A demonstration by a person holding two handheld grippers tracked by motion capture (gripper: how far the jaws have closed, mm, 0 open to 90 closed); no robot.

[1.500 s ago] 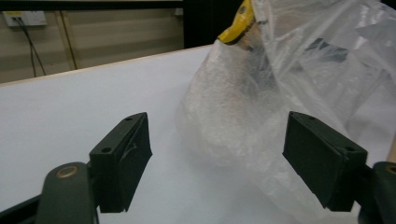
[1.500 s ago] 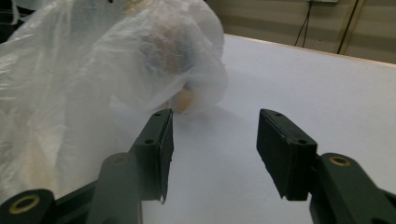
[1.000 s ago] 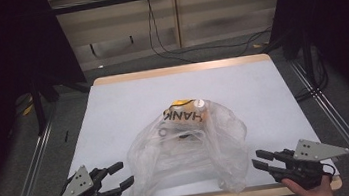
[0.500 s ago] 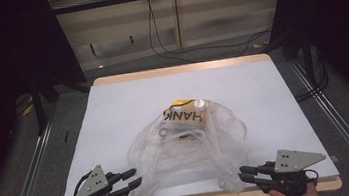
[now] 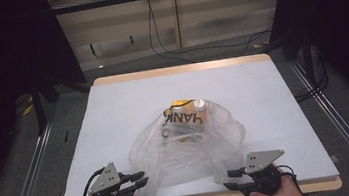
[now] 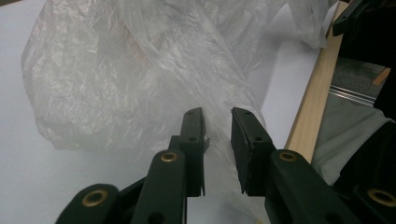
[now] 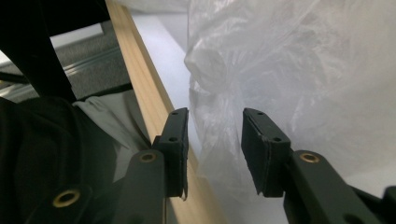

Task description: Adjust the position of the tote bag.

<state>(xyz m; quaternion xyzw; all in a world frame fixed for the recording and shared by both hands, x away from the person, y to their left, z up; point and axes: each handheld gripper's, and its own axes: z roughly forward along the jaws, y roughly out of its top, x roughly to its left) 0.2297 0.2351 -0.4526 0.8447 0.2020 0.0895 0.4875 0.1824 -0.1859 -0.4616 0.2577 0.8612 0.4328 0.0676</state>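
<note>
The clear plastic bag (image 5: 183, 147) lies slumped on the near half of the counter (image 5: 113, 110), with a bottle-like item and a yellow printed package (image 5: 185, 117) inside toward its far end. Expect thin, soft, slippery film that crumples instead of holding shape; the contents probably give it some weight at the far end, so lift by gathered film, not one thin layer. Your left gripper (image 6: 217, 140) has just been closing, and its jaws stand slightly apart with a fold of film between them, not yet pinched. Your right gripper (image 7: 212, 144) has just been opening; its jaws stand apart around the bag's twisted corner. Both near corners lie just beside the wooden front edge (image 7: 154, 112), so draw them up and away from you. The far half of the counter is open room.
</note>
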